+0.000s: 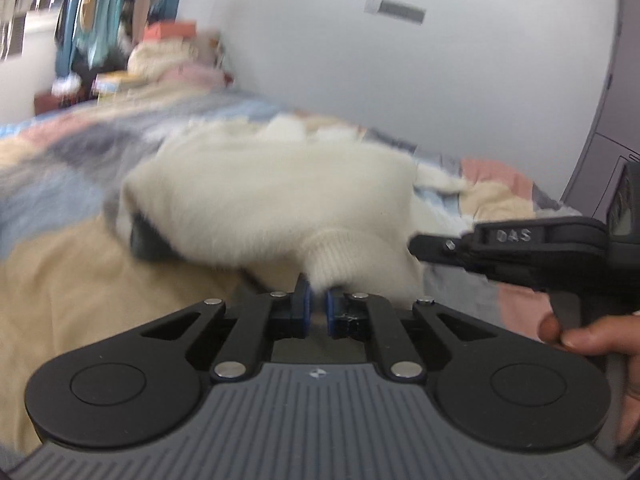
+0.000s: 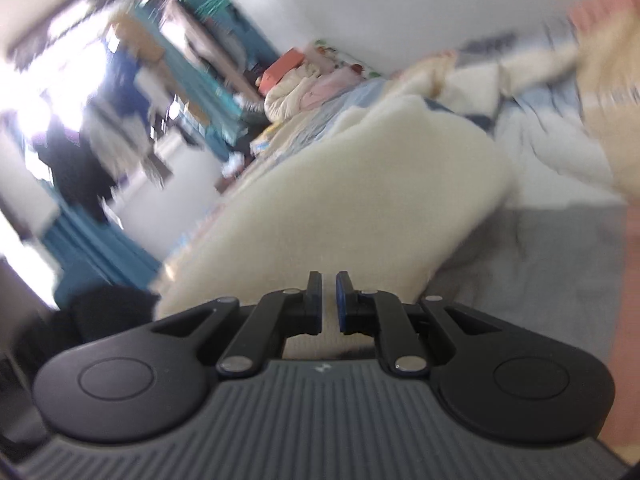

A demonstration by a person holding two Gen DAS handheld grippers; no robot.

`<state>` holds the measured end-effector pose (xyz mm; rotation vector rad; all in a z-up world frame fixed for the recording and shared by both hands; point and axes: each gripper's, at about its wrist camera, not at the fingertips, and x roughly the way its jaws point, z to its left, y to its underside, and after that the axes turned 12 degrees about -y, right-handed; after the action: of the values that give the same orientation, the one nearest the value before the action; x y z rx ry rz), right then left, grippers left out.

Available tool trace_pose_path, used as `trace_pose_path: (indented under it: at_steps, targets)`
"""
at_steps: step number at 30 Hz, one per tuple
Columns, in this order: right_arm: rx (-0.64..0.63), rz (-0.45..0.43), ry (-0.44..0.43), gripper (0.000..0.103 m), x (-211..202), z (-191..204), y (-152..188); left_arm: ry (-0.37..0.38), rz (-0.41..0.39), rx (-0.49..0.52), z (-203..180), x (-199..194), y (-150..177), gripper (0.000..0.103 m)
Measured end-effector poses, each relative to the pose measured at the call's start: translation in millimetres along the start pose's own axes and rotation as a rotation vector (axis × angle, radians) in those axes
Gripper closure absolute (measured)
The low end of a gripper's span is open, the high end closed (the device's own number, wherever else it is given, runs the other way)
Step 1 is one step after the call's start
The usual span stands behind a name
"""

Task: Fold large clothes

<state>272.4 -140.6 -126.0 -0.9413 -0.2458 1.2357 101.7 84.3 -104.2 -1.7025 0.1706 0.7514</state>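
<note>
While the white sweater (image 1: pixel 280 200) lay on the patchwork quilt (image 1: pixel 72 280), your left gripper (image 1: pixel 316 300) pinched its ribbed cuff (image 1: pixel 340 256). Your right gripper (image 2: pixel 329 300) clamped its fabric too.

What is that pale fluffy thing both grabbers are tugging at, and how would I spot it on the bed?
Look at the bed's patchwork cover of beige, blue, grey and pink blocks. Lying on its middle is a cream knitted sweater, its ribbed cuff pinched in the left gripper. It is the only fuzzy, plain off-white piece there; everything around it is flat and coloured.

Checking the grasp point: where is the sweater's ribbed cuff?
Left wrist view, lower centre: the cuff sits pinched in the left gripper, above the bedspread.
</note>
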Motion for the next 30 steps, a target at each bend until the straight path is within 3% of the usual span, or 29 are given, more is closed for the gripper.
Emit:
trace_pose_path:
  at_steps: [3,7,11,12,13,14,16,21,22,23,25,30]
  targets:
    - [-0.045,0.083,0.028,0.092,22,-2,9,-0.028,0.085,0.011,0,9,12,0.094]
    - [-0.035,0.192,0.074,0.092,48,-20,23,-0.002,0.242,0.009,2,32,19,0.094]
    - [0.012,0.190,0.078,0.092,41,-29,20,0.040,0.237,-0.028,7,28,22,0.091]
    - [0.028,0.170,0.071,0.092,35,-29,17,0.050,0.229,-0.040,9,24,21,0.086]
    - [0.041,0.146,0.066,0.092,29,-28,16,0.064,0.227,-0.054,11,21,20,0.073]
    - [0.054,0.121,0.060,0.092,23,-28,14,0.077,0.229,-0.074,14,18,20,0.053]
    - [0.084,0.077,0.049,0.092,12,-28,11,0.115,0.218,-0.123,22,10,18,0.038]
    - [0.153,0.014,0.070,0.090,-9,-36,8,0.202,0.167,-0.243,36,0,6,0.030]
    - [0.167,0.006,0.081,0.079,-11,-39,7,0.187,0.162,-0.266,38,3,4,0.030]
    - [0.185,-0.005,0.086,0.057,-11,-40,7,0.171,0.167,-0.279,38,9,1,0.030]
    - [0.220,-0.024,0.074,0.037,-11,-47,6,0.141,0.205,-0.302,40,24,-2,0.030]
    - [0.257,-0.009,0.040,0.037,3,-58,3,0.151,0.241,-0.399,51,60,1,0.030]
